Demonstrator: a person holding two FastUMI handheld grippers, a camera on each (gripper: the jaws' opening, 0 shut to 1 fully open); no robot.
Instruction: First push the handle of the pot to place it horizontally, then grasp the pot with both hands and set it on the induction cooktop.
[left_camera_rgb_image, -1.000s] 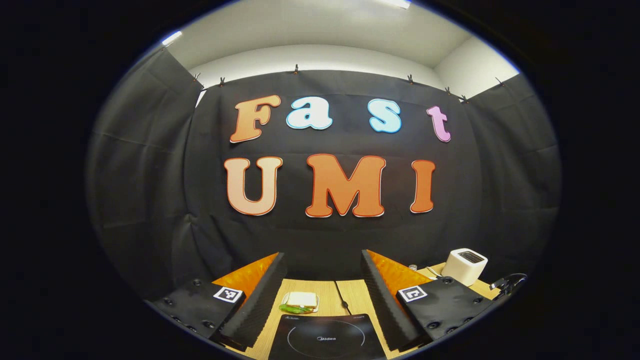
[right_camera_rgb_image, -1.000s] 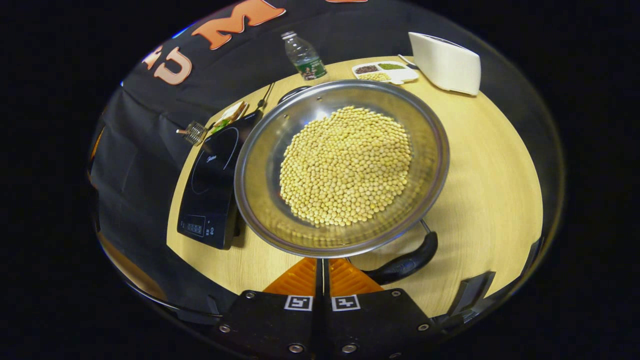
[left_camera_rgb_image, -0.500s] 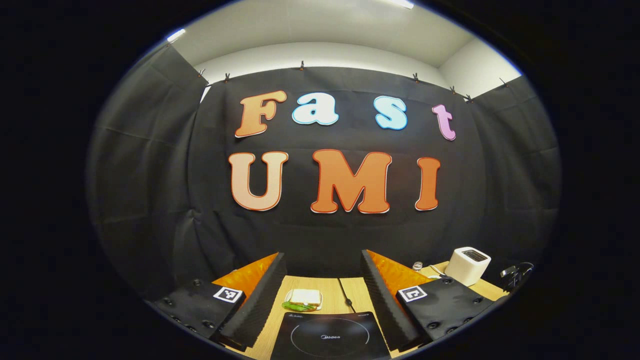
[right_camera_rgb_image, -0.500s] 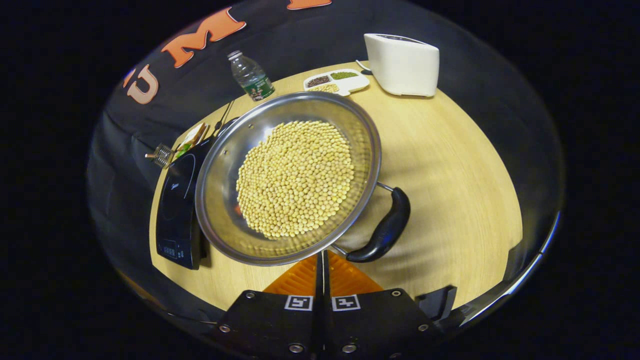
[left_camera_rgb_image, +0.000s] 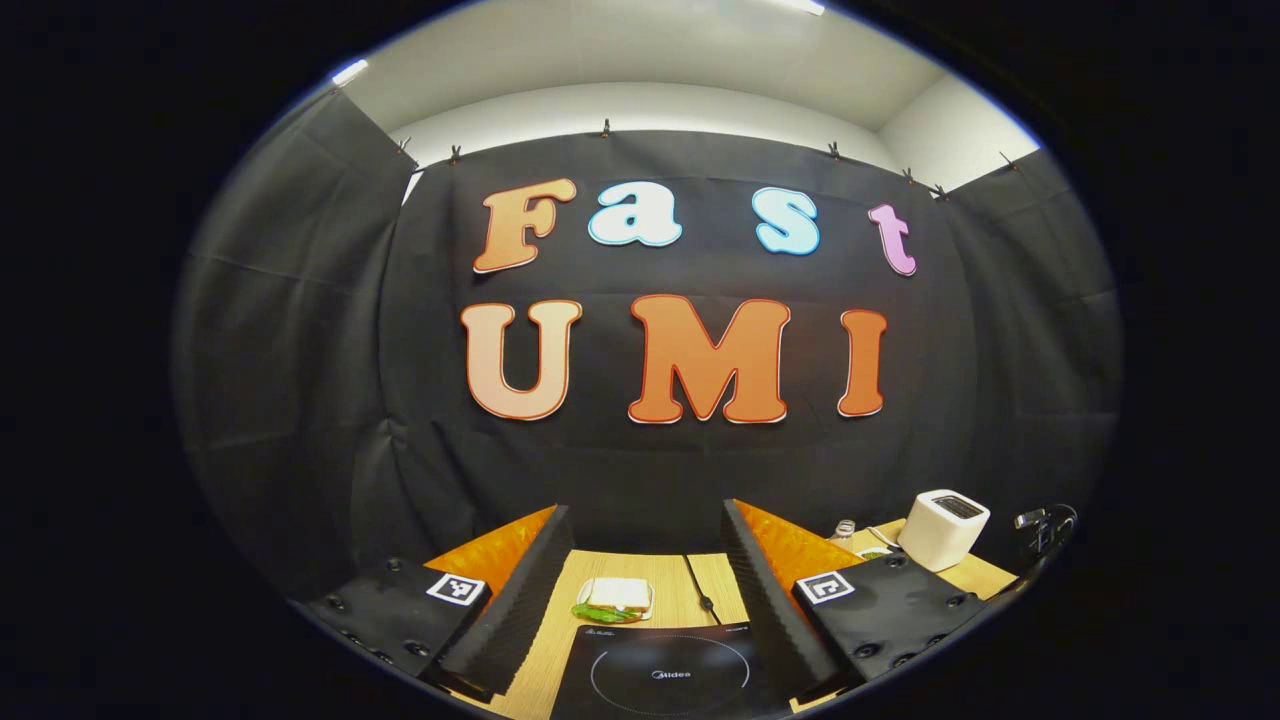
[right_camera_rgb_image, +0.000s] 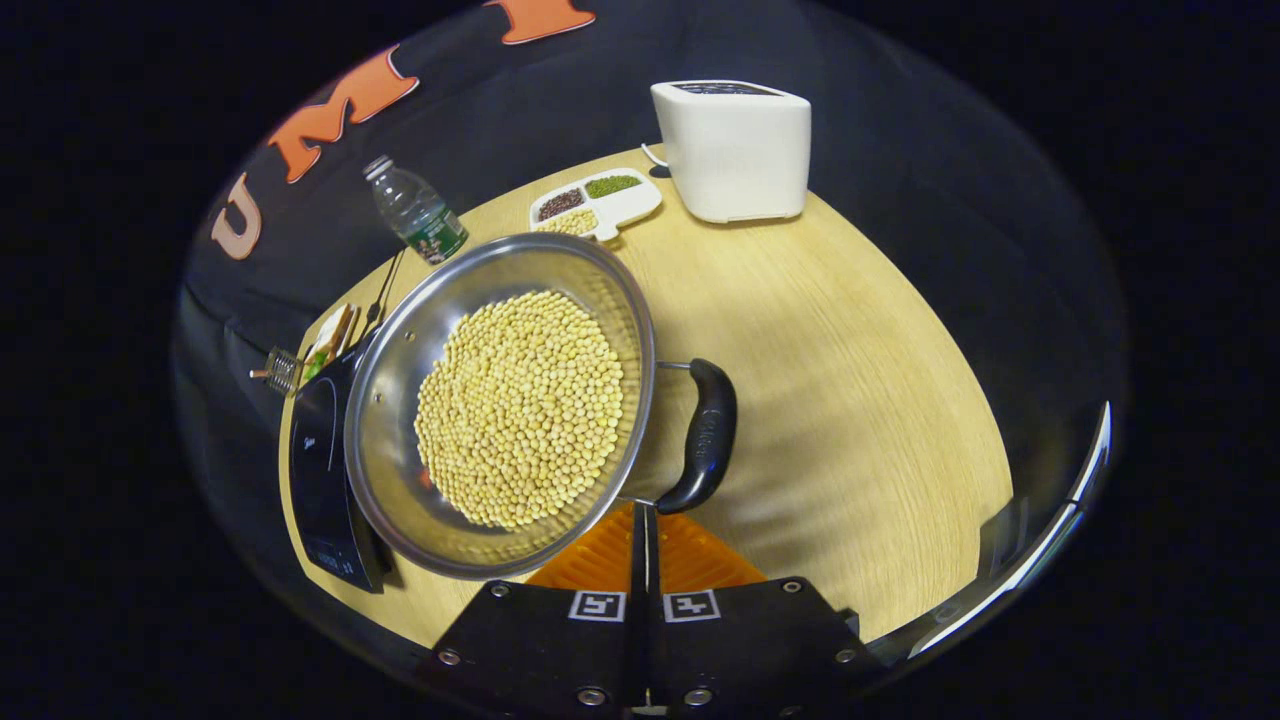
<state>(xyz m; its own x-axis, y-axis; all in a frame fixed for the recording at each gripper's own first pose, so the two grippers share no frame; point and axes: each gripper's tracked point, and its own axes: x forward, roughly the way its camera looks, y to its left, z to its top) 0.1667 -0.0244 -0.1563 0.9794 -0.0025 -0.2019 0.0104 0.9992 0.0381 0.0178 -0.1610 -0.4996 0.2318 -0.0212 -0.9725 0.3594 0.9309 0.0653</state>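
A staged kitchen booth is sitting inside a plain room. Black cloth (left_camera_rgb_image: 300, 380) is hanging around a wooden table (right_camera_rgb_image: 850, 400) carrying a toaster (right_camera_rgb_image: 735, 150) and induction cooktop (left_camera_rgb_image: 665, 675).

Up front in the left gripper view, the left gripper (left_camera_rgb_image: 645, 590) shows two matte black mounting plates, each studded with round screws and carrying a square black-and-white marker tag, with ribbed pad faces on the fingers. Over in the right gripper view, the right gripper (right_camera_rgb_image: 645, 530) has the same black plates, paired marker tags, bright screw heads along the bottom edge.
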